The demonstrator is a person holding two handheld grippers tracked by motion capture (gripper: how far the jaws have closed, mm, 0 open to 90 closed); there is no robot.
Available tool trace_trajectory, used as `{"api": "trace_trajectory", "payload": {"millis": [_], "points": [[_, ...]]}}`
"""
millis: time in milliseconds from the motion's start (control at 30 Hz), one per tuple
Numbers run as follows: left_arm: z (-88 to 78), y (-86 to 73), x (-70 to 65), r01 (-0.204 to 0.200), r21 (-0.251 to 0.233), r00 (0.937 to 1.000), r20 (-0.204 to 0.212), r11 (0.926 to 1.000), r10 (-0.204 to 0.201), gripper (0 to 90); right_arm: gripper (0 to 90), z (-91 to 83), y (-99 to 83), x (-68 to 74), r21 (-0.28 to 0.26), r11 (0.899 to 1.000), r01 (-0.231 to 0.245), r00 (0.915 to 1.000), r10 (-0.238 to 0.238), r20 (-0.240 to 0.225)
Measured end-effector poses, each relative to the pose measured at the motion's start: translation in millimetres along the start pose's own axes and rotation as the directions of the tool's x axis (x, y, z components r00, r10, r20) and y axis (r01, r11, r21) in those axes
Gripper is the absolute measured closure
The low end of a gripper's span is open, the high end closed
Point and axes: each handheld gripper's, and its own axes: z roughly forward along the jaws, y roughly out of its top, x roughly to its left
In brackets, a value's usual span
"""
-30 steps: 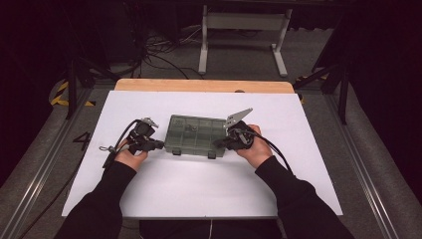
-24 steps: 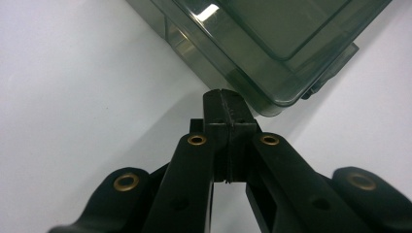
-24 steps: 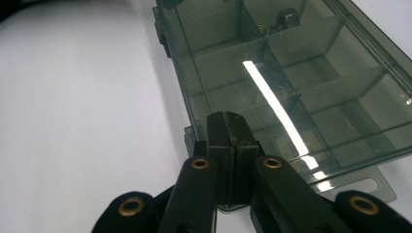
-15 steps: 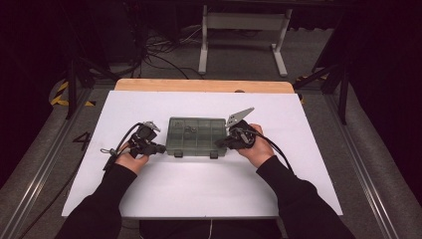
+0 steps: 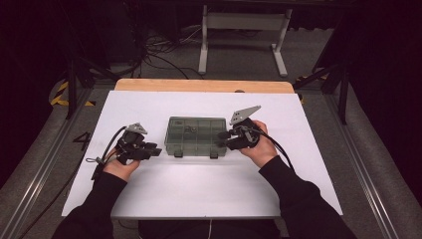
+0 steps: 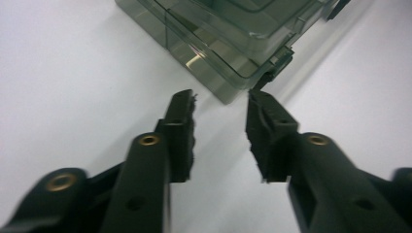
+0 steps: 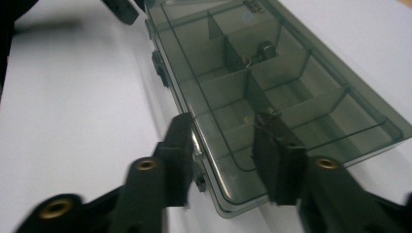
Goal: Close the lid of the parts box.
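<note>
A smoky translucent compartment box (image 5: 195, 135) lies shut and flat in the middle of the white table. My left gripper (image 5: 155, 149) sits a short way off its left end; its jaws have just been opening. In the left gripper view this gripper (image 6: 218, 104) is open with nothing between the jaws, and the box corner (image 6: 218, 39) lies just ahead. My right gripper (image 5: 222, 139) is at the box's right end. Its jaws have just been opening, and in the right gripper view they (image 7: 223, 131) straddle the box (image 7: 272, 82) edge without pressing on it. A small metal part (image 7: 265, 48) rests in one compartment.
Two dark latches (image 5: 176, 155) stick out from the box's near side. The white table top (image 5: 209, 189) ends in a wooden strip (image 5: 204, 85) at the far side. A metal stand (image 5: 241, 35) and cables lie on the floor beyond.
My left gripper has let go of the box's left end and drawn back to the left, jaws now apart. The right gripper's jaws have spread at the right end. The box stays put.
</note>
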Motion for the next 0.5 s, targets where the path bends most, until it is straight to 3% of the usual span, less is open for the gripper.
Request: {"api": "trace_trajectory", "payload": {"millis": [67, 167, 300, 400, 433, 500], "points": [[-6.0, -6.7, -1.7, 0.000, -0.036, 1.0000, -0.006, 0.9993, 0.000, 52.7, 39.6, -7.1, 1.1, 1.5, -0.039, 0.999, -0.008, 1.0000, 0.009, 0.003], [-12.3, -16.2, -5.1, 0.006, -0.108, 0.9999, -0.015, 0.9941, -0.008, 38.0, 24.5, -19.1, 2.7, 6.0, -0.093, 0.996, -0.004, 0.9994, 0.007, 0.034], [-18.6, -29.5, -9.5, -0.032, -0.178, 0.9993, -0.025, 0.9836, 0.028, 28.4, 11.6, -36.4, 2.2, 12.7, -0.123, 0.992, 0.018, 0.9953, -0.006, 0.097], [-21.6, -36.9, -11.9, -0.014, -0.216, 0.9999, 0.002, 0.9763, 0.015, 22.9, 6.2, -47.9, -3.3, 16.5, -0.169, 0.985, 0.018, 0.9928, 0.002, 0.120], [-22.9, -39.4, -12.5, -0.015, -0.233, 0.9998, 0.006, 0.9723, 0.017, 20.0, 3.1, -55.2, -8.0, 19.9, -0.195, 0.980, 0.034, 0.9892, -0.005, 0.147], [-25.9, -44.0, -14.0, -0.018, -0.269, 0.9998, 0.006, 0.9630, 0.020, 19.3, 2.4, -58.6, -11.0, 21.4, -0.211, 0.977, 0.041, 0.9877, -0.007, 0.156]]}}
